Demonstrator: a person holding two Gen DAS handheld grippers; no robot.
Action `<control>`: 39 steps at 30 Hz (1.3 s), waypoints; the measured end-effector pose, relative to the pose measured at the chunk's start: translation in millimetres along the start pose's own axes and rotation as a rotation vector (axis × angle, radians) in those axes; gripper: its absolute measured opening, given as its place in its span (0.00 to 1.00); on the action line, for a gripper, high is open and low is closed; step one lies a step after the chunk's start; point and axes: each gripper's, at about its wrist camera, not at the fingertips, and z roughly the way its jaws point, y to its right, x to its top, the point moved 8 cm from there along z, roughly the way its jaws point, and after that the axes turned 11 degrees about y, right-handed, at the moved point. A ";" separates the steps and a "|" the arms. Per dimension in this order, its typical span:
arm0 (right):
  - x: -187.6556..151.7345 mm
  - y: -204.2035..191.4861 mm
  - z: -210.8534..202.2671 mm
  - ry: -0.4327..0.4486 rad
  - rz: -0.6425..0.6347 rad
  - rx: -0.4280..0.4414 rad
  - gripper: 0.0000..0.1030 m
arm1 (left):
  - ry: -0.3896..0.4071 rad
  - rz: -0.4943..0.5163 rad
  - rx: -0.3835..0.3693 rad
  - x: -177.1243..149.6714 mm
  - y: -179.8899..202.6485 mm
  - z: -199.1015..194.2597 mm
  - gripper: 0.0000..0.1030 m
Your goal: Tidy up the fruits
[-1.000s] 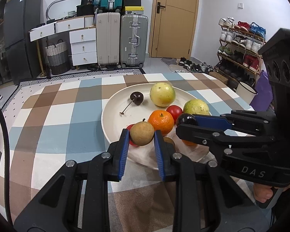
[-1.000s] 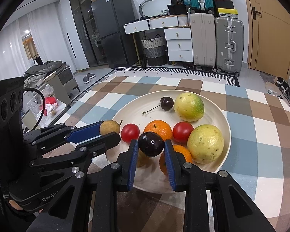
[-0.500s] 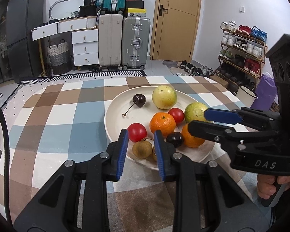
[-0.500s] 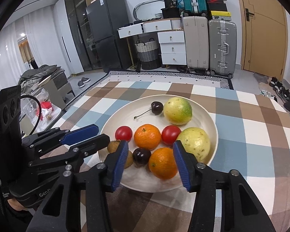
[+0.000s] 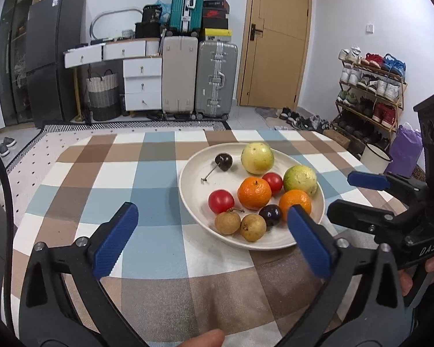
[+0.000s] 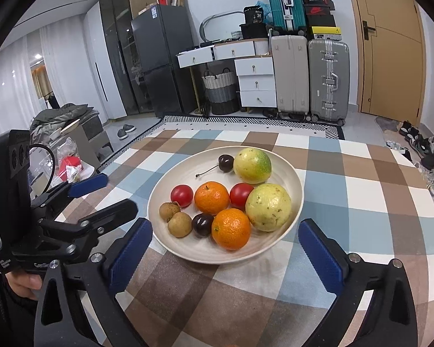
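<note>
We hold the left gripper (image 5: 211, 232) and right gripper (image 6: 225, 247) with jaws opening wide, empty, at the table's near edge; the fruit plate (image 6: 296, 185) lies just ahead of both, nearer the right.

The near rim of the plate (image 5: 188, 202) is hidden behind a blue pad (image 5: 308, 241).

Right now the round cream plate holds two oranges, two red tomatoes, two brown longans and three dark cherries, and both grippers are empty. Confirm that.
Wrong on one count: the round cream plate holds two dark cherries, not three, the stemmed cherry and the near cherry, as the right wrist view shows. The two oranges, two red tomatoes and two brown longans stand as stated, and the left gripper and right gripper, jaws opening, are empty.
</note>
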 end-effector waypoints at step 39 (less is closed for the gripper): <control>-2.2 9.0 -47.8 0.184 -0.022 -0.037 1.00 | 0.045 0.030 0.000 -3.0 17.1 -34.0 0.99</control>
